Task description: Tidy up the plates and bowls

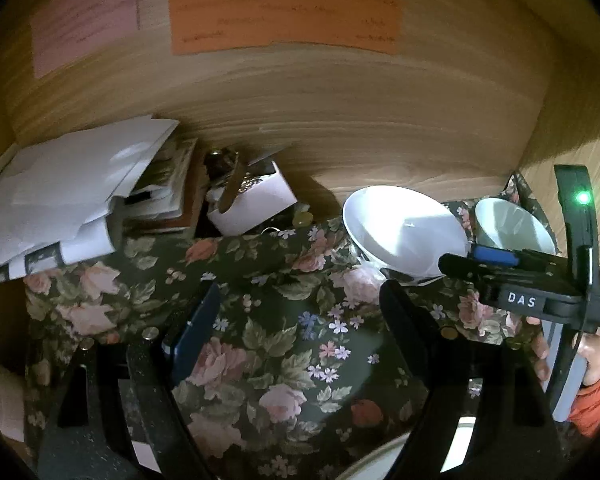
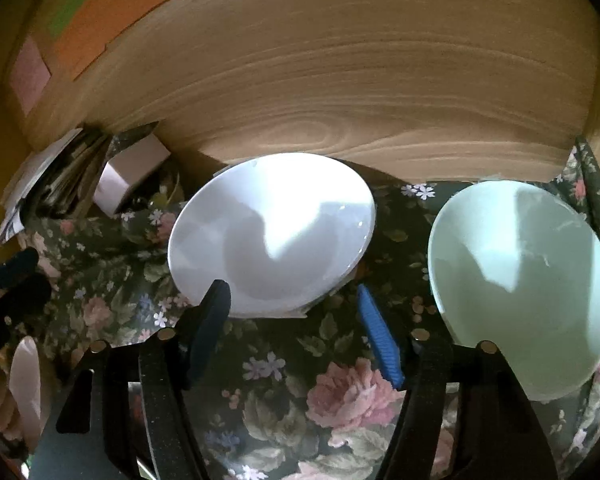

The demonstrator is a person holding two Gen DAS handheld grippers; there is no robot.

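my right gripper (image 2: 292, 320) is spread wide and carries nothing. its fingers (image 2: 210, 320) point at the white bowl (image 2: 272, 232), which sits just ahead and slightly to the left of the gap; the near rim of the bowl lies at the tip of the left-hand finger. the pale green bowl (image 2: 520, 284) sits ahead on the right side, beside the right-hand finger and apart from the white bowl.

my left gripper (image 1: 300, 320) is likewise spread and empty, with only floral cloth (image 1: 268, 320) between its fingers. both bowls lie ahead and to its right. a white rim, possibly a plate (image 1: 380, 460), shows directly below it; i cannot tell more.

step in hand, as i judge it: approach to the white bowl, no grasp made. the next move calls for one finger inside the rim and one outside, then closure on the wall.

surface: a dark cloth printed with roses. ahead stands a wooden panel (image 2: 340, 100) bearing coloured paper notes (image 1: 284, 16). ahead to the left are stacked papers (image 1: 68, 192) and a small white box (image 1: 256, 204).
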